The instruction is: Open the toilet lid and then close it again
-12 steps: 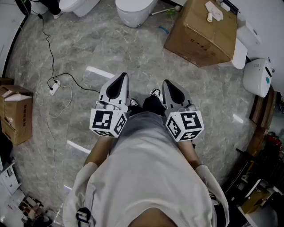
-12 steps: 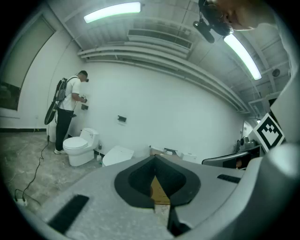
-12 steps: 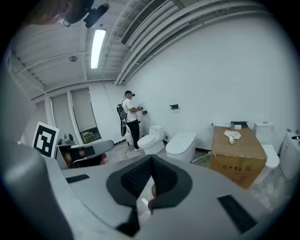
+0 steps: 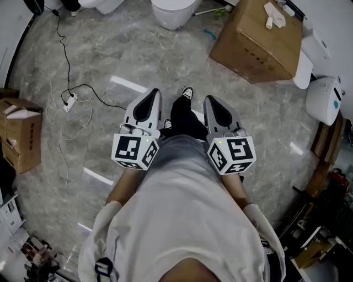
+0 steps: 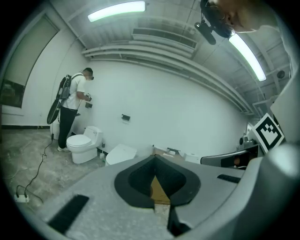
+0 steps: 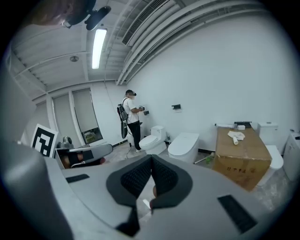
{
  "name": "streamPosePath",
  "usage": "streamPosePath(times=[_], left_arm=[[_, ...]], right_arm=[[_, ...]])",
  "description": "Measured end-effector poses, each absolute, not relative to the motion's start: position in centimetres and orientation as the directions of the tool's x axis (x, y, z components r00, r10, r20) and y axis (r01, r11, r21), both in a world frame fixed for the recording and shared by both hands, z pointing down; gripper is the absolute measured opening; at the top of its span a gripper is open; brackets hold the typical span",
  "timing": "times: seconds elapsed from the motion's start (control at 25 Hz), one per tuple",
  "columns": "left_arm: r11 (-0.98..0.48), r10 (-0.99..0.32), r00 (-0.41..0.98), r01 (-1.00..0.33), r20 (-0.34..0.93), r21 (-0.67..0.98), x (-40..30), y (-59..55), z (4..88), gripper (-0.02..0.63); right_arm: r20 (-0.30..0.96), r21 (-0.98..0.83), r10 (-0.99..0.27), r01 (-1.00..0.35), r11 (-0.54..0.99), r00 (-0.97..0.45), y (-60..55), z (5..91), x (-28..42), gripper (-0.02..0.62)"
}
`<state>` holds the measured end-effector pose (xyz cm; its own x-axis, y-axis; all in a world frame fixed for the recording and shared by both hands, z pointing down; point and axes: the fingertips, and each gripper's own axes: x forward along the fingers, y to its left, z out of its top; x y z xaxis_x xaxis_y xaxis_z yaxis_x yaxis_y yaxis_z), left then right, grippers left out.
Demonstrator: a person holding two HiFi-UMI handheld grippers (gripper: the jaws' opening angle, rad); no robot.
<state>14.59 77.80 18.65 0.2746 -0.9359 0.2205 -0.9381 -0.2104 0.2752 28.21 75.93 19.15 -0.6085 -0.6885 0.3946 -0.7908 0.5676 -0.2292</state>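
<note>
One shoe (image 4: pixel 187 93) has stepped forward since the earlier frame, so this looks like the approach.
The left gripper (image 4: pixel 149 104) has its jaws pressed together and empty. The toilet (image 4: pixel 172 12) stands far ahead, lid down and untouched. The right gripper (image 4: pixel 216 108) is likewise closed and empty.

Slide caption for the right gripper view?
Right gripper, fingers shut and empty, points toward a white toilet beside a cardboard box; another person stands farther along the wall.

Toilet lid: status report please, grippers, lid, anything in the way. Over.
Left gripper and right gripper shut, empty. Toilet ahead, lid down, untouched. Box beside it, cable on floor left; neither in the way.
</note>
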Motion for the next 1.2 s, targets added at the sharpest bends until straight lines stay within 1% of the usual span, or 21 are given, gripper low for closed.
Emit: streamPosePath(times=[0.32,0.6,1.2], left_arm=[[-0.203,-0.934,0.268,-0.943,0.237,0.264,13.3,73.2,18.7,0.008],[-0.187,-0.937,0.249,-0.949,0.243,0.253,12.3,66.8,18.7,0.008],[-0.132,-0.935,0.200,-0.963,0.294,0.236,10.6,51.1,19.2,0.008]], right_arm=[[0.373,-0.260,-0.673,-0.768,0.586,-0.639,70.8,19.6,26.2,0.011],[0.365,-0.275,-0.655,-0.749,0.604,-0.662,63.9,19.9,25.2,0.011],[0.408,-0.317,-0.548,-0.676,0.665,-0.731,47.5,21.7,22.2,0.011]])
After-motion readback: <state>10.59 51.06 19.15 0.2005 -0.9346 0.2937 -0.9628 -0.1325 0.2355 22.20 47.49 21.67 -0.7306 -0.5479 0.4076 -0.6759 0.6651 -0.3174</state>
